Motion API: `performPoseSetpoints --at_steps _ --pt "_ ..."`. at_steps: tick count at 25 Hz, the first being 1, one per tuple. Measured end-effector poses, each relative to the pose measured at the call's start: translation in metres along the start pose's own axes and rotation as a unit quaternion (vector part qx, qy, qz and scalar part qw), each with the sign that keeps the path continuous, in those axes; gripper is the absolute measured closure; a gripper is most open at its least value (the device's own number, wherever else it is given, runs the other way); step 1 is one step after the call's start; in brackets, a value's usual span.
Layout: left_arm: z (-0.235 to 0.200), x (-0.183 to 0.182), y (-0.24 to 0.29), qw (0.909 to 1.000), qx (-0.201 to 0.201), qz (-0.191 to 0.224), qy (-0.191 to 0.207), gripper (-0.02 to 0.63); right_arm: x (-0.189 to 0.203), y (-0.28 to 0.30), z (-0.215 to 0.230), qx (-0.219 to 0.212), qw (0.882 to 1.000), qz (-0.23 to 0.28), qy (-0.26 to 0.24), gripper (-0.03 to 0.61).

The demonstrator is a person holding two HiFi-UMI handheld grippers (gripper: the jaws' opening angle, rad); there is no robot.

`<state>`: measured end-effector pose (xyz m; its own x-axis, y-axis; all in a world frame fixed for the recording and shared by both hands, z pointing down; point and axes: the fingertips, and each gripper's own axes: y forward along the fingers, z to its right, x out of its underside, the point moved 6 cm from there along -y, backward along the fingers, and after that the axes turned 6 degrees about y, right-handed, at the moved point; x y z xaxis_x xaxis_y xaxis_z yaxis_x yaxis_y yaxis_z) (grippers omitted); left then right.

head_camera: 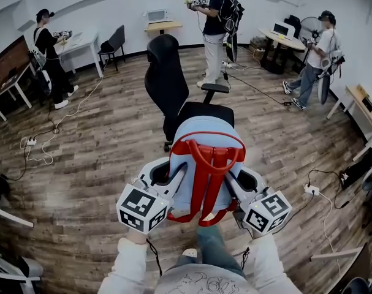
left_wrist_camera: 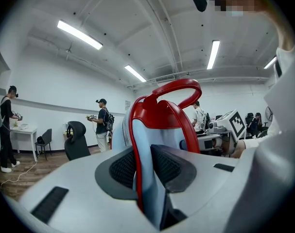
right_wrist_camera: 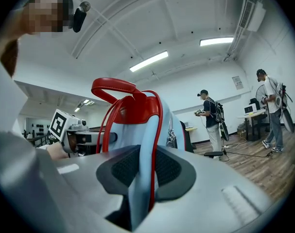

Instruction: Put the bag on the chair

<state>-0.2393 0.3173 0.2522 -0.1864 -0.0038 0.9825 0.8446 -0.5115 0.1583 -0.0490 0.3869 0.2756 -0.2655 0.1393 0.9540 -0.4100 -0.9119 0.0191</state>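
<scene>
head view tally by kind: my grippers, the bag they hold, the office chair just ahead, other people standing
grippers: 2, left gripper and right gripper, both clamped on the bag
bag: 1
office chair: 1
other people standing: 3
total: 7

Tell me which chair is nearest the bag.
The black high-backed office chair directly beyond the bag. The other, smaller black chair stands far off by the white desk.
</scene>
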Motion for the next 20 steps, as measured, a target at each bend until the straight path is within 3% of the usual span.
performPoseSetpoints --at_steps 7,20 --pt "-0.023 0.011 0.052 1.0000 -0.008 0.001 0.003 0.525 0.001 0.032 0.051 -0.008 1.000 0.004 -0.002 0.495" --pt "-0.096 -0.015 0.191 0.9991 -0.042 0.001 0.005 0.525 -0.053 0.128 0.183 -0.044 0.999 0.004 -0.009 0.495"
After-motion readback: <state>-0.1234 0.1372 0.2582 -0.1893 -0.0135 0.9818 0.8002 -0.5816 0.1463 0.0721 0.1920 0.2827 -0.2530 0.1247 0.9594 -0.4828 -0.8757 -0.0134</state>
